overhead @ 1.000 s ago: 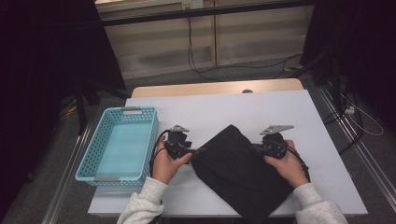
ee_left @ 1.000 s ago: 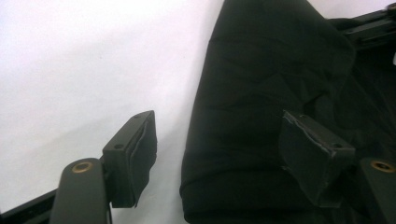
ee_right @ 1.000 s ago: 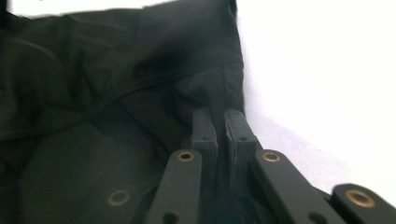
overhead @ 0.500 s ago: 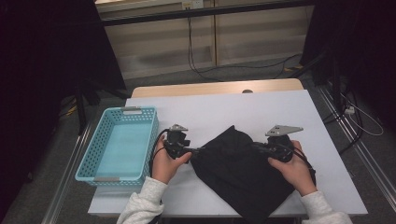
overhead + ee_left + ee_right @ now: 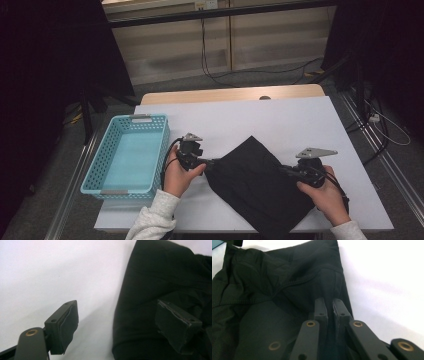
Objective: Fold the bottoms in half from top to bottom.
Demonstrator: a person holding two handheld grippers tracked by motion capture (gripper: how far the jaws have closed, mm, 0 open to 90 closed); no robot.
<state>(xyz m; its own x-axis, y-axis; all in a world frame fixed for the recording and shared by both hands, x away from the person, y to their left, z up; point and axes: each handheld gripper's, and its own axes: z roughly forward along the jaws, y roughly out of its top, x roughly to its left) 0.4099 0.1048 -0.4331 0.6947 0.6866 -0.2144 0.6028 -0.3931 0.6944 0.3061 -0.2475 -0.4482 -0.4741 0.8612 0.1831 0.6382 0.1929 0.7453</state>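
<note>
The right gripper [image 5: 330,305] has its 2 black jaws clenched on a fold at the edge of the black fabric garment [image 5: 269,282], a thin pinch of cloth caught between the pads. In the high view the right gripper [image 5: 291,172] sits at the right side of the garment [image 5: 252,180], low over the table, with its grey three-cornered plate on top and the person's right hand [image 5: 325,192] wrapped round its body.

The left gripper [image 5: 117,322] is released: its jaws have just been opening and stand wide apart, one pad [image 5: 68,325] over bare tabletop, the other over the cloth. The rounded left edge of the garment [image 5: 160,277] lies between them, unpressed. In the high view the left gripper [image 5: 209,162] points at the garment's left corner, held by the left hand [image 5: 179,175].

The garment lies spread on the white table [image 5: 260,117], towards its near edge, between the 2 grippers. A light-blue perforated plastic basket [image 5: 102,176] stands at the table's left end, just beside the left hand.
</note>
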